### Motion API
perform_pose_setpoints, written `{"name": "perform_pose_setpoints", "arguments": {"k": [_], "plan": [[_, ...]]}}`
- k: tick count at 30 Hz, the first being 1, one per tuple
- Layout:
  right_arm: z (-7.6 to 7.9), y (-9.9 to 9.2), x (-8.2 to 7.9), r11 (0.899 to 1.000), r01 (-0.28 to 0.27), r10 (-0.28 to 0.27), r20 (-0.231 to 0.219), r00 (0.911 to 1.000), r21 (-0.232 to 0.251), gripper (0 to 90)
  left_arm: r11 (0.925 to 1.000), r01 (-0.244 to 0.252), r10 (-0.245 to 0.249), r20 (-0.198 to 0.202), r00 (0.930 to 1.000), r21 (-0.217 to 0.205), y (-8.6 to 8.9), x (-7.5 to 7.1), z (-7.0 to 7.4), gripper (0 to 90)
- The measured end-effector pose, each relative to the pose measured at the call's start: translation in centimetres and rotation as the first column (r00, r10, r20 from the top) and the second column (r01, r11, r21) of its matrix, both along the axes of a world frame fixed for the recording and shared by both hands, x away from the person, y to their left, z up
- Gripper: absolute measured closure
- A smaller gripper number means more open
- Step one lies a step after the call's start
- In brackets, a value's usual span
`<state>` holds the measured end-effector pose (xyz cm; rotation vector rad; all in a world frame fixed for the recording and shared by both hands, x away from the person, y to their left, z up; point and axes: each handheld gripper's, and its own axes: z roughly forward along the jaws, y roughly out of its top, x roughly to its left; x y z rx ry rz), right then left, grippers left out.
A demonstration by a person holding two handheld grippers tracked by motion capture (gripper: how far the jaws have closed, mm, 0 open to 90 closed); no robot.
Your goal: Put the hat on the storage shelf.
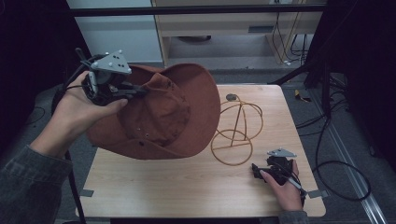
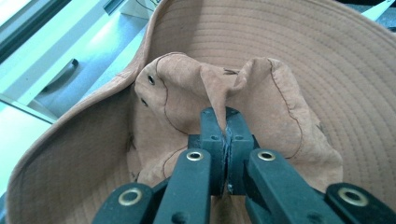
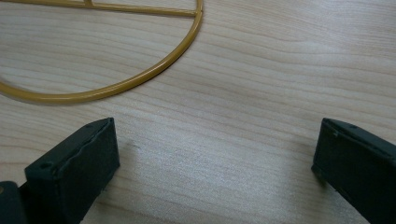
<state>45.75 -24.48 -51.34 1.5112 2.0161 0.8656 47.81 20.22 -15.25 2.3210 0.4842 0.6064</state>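
A rust-brown wide-brimmed hat (image 1: 163, 112) hangs in the air over the table's left half, its crown facing me. My left gripper (image 1: 140, 91) is shut on a pinched fold of the crown; in the left gripper view the brown hat (image 2: 299, 60) spreads behind the closed left gripper (image 2: 226, 114). A gold wire hat stand (image 1: 237, 133) stands upright on the wooden table (image 1: 187, 186), just right of the brim. My right gripper (image 1: 256, 171) rests on the table near the front right, below the stand. In the right gripper view the right gripper (image 3: 215, 154) is open over bare wood, with the stand's ring (image 3: 154, 70) ahead.
A small dark round disc (image 1: 230, 97) lies on the table behind the stand. Black frame posts and cables (image 1: 327, 140) run along the right side. Tape tabs mark the table's front corners (image 1: 86, 192).
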Motion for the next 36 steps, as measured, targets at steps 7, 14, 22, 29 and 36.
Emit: {"name": "perform_pose_setpoints", "arguments": {"k": [7,14,22,29,36], "plan": [[0.0,0.0,0.0,1.000,0.000,0.000,0.000,1.0000,0.000,0.4,0.9997,0.026,-0.026,0.001,0.9997,0.002,-1.7,0.2,0.0,88.6],[0.0,0.0,0.0,1.000,0.001,-0.001,-0.001,1.0000,0.001,0.4,0.9988,0.048,-0.048,0.013,0.9987,0.009,-4.0,0.5,0.3,88.5],[0.0,0.0,0.0,1.000,0.000,0.000,-0.001,1.0000,0.001,0.4,0.9965,0.082,-0.082,0.022,0.9964,0.017,-6.9,1.3,0.4,88.5],[0.0,0.0,0.0,1.000,0.000,0.000,-0.001,1.0000,0.001,0.4,0.9943,0.103,-0.104,0.026,0.9942,0.028,-9.5,2.0,0.4,88.4],[0.0,0.0,0.0,1.000,0.001,-0.001,-0.003,1.0000,0.001,0.4,0.9921,0.123,-0.124,0.021,0.9921,0.025,-11.6,2.7,0.4,88.3]]}}
